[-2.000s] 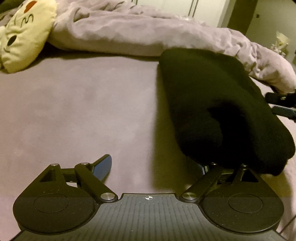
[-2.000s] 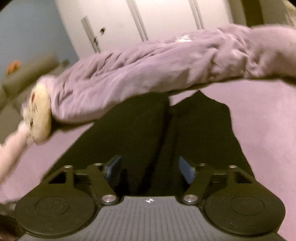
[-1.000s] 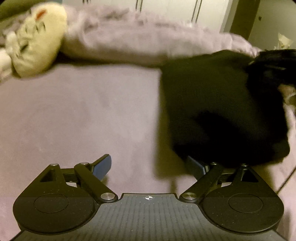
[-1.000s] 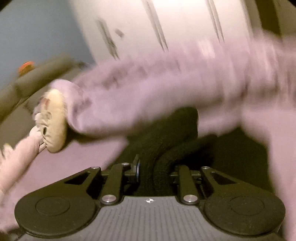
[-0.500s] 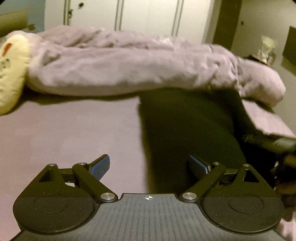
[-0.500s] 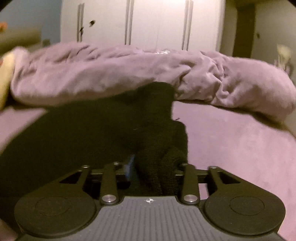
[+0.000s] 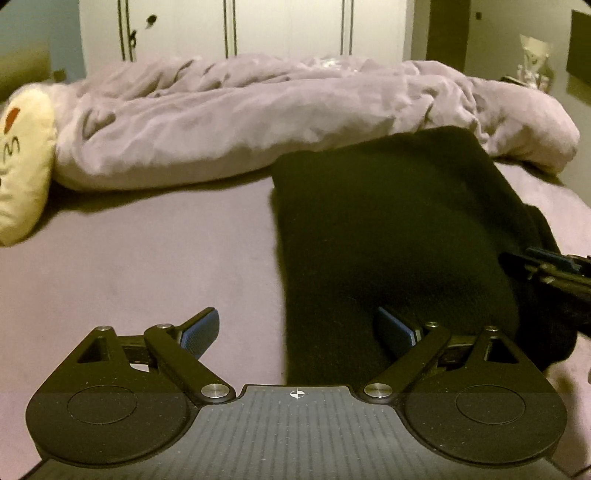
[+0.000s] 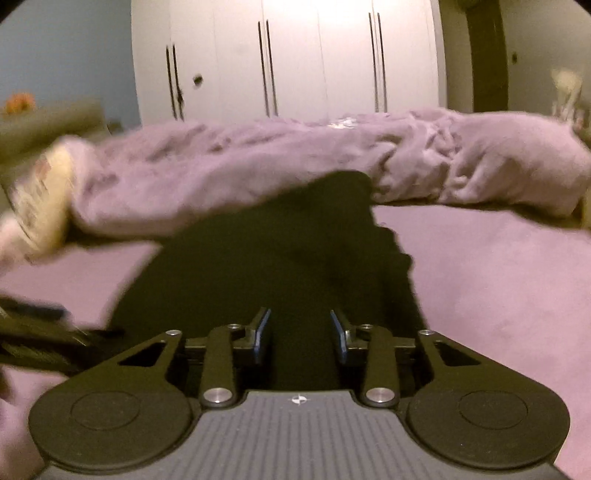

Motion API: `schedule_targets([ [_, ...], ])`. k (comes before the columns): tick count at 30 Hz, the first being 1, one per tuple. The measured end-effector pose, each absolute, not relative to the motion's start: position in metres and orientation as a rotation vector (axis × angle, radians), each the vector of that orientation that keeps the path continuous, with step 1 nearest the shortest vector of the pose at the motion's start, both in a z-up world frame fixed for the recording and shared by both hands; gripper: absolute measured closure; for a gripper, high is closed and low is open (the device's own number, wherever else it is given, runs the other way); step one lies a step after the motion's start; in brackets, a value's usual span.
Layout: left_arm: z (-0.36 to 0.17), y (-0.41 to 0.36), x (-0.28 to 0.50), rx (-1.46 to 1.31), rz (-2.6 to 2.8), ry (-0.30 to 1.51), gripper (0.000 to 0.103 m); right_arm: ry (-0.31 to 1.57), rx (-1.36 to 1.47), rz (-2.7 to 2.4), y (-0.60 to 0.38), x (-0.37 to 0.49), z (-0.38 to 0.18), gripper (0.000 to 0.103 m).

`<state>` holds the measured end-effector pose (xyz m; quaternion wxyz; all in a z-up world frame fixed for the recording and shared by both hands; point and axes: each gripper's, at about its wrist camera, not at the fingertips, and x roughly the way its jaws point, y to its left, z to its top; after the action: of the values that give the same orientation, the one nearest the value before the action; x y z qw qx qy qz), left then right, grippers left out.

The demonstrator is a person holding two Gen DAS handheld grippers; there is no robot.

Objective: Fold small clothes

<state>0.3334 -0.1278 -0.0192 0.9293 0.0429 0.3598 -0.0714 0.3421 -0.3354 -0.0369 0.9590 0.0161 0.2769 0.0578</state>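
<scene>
At the far left edge of the left wrist view sits a cream plush cushion [image 7: 22, 162], rounded and soft, with a red patch and dark stitched marks. Beside it, across the upper middle, a lilac duvet [image 7: 295, 110] lies bunched in a long crumpled roll on the smooth mauve bedsheet [image 7: 147, 258]. Right of centre, the black garment [image 7: 388, 229] lies flat on the sheet (a fuzzy, knit-like fabric, folded into a long slab, its far end touching the duvet). Behind, at the top, stand white wardrobe doors [image 7: 288, 26] with slim vertical handles.

The left gripper [image 7: 298, 332] has its jaws spread wide, gripping nothing; its right pad stands over the garment's near end, its left over bare sheet. The right gripper [image 8: 300, 328] has its jaws narrow, having just been closing, with black fabric showing between the blue pads; whether they press it I cannot tell.
</scene>
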Motion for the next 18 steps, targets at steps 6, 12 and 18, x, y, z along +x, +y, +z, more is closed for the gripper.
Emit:
schedule_targets([
  [6, -0.025, -0.132, 0.333, 0.078, -0.164, 0.753, 0.007, 0.595, -0.003, 0.057, -0.354, 0.353, -0.050, 0.074],
  [12, -0.030, -0.137, 0.336, 0.088, -0.171, 0.758, 0.006, 0.595, 0.026, 0.033, -0.362, 0.368, -0.064, 0.064],
  [18, -0.027, -0.127, 0.340, 0.046, -0.185, 0.784, 0.005, 0.634, 0.110, 0.051, -0.378, 0.370, -0.055, 0.045],
])
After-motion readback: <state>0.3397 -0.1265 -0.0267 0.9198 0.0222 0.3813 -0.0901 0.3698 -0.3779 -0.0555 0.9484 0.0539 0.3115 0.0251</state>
